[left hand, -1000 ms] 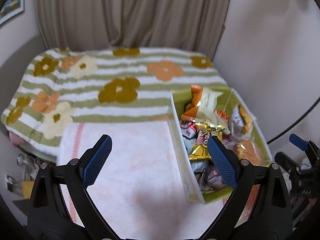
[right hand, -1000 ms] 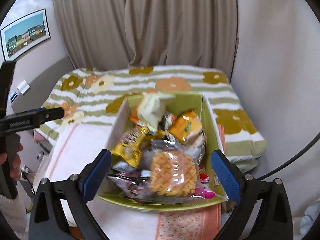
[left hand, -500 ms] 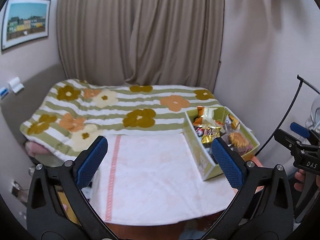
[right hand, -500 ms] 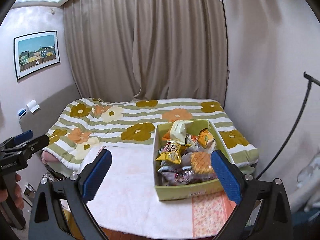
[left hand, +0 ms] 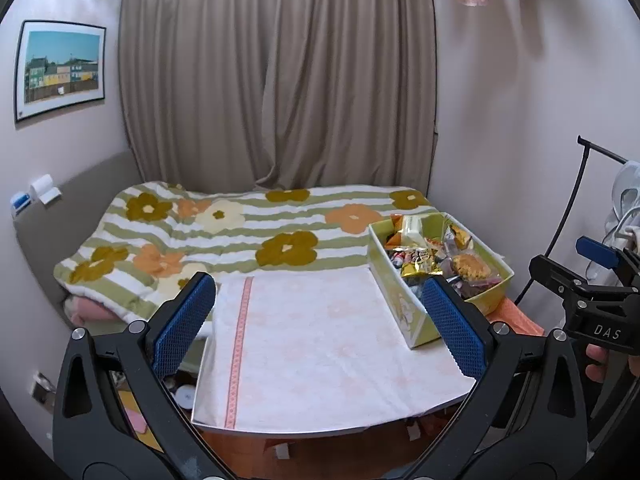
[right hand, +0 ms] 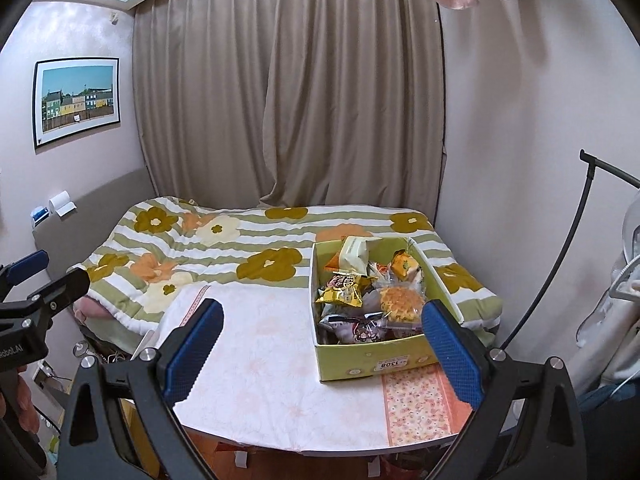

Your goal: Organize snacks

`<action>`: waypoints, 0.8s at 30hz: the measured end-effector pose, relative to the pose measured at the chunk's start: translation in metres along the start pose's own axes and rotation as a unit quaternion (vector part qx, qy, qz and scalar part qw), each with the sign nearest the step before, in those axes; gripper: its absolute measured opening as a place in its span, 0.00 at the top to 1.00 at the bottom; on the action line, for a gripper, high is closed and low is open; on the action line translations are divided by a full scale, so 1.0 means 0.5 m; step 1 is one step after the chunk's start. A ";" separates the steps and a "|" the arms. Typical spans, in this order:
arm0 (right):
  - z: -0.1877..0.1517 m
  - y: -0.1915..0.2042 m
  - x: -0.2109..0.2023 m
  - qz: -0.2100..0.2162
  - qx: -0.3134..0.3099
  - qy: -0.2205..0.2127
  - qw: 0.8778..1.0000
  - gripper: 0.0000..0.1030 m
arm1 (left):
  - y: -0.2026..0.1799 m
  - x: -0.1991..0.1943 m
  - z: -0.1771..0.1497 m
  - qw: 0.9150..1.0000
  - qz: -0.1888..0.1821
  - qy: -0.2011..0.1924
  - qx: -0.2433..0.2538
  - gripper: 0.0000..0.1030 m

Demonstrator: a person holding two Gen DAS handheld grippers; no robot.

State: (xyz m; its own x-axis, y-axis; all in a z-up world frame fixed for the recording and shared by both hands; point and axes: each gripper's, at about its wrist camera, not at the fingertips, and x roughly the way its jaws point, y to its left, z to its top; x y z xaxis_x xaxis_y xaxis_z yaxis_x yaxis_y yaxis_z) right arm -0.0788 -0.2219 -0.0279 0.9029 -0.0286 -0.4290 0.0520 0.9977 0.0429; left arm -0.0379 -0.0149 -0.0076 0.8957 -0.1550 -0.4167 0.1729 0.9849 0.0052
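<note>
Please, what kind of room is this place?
Most likely a small bedroom at home. A bed with a flowered cover stands against closed curtains, a framed picture hangs on the wall, and a box of snacks sits on a cloth-covered table.

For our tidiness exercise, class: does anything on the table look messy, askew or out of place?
Yes. The snack packets are heaped at all angles in the green box, some poking above its rim. The box sits at the table's right side, on the cloth. Nothing looks spilled.

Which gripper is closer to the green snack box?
Right. The right gripper hangs just in front of the snack box; the left gripper sits farther off to its left, over the white cloth.
</note>
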 end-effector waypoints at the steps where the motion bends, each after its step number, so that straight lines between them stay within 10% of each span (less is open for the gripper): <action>1: 0.001 -0.002 0.001 -0.001 0.001 -0.002 1.000 0.04 | -0.002 0.000 0.001 1.000 -0.001 -0.002 0.000 0.00; 24: 0.015 -0.026 0.013 -0.003 0.007 -0.008 1.000 0.04 | -0.026 0.018 0.006 1.000 -0.003 -0.011 0.007 0.00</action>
State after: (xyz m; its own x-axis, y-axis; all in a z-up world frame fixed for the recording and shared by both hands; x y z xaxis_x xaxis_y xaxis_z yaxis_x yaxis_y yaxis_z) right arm -0.0701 -0.2354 -0.0245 0.9092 -0.0348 -0.4150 0.0626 0.9966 0.0536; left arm -0.0307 -0.0294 -0.0088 0.9030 -0.1632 -0.3974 0.1842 0.9828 0.0151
